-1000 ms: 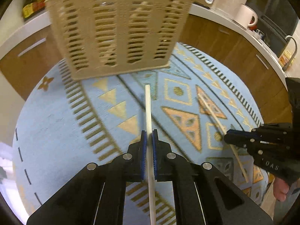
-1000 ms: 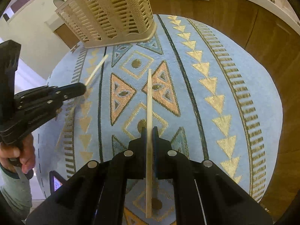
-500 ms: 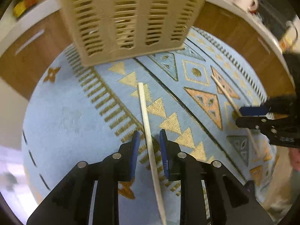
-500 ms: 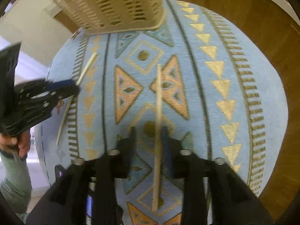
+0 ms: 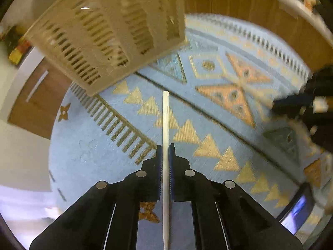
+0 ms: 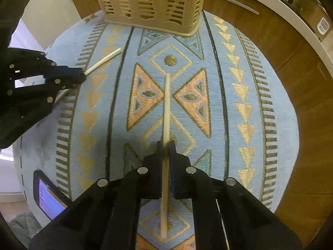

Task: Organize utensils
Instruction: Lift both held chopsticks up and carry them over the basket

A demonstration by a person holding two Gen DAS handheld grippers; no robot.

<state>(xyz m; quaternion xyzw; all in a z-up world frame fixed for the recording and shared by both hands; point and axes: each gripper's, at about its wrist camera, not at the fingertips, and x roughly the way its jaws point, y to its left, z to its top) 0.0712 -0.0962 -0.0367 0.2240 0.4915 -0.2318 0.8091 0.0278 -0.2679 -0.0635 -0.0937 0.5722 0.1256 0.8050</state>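
My left gripper (image 5: pixel 165 149) is shut on a pale chopstick (image 5: pixel 165 120) that points toward the beige slotted utensil basket (image 5: pixel 108 33) at the upper left. My right gripper (image 6: pixel 166 145) is shut on a wooden chopstick (image 6: pixel 167 104) that points at the same basket (image 6: pixel 149 2), which stands at the far edge of the round table. In the right wrist view the left gripper (image 6: pixel 81 75) shows at the left with its chopstick (image 6: pixel 104 59). In the left wrist view the right gripper (image 5: pixel 276 104) is a blur at the right.
A round table carries a light blue patterned cloth (image 6: pixel 235 108). A phone with a lit screen (image 6: pixel 49 198) lies at the table's near left edge. Brown cabinets and a white counter (image 6: pixel 287 20) curve behind the table.
Half a second ago both grippers were open around their chopsticks; now both are shut on them again. Both views have swung, and the basket sits more to the left for the left gripper.
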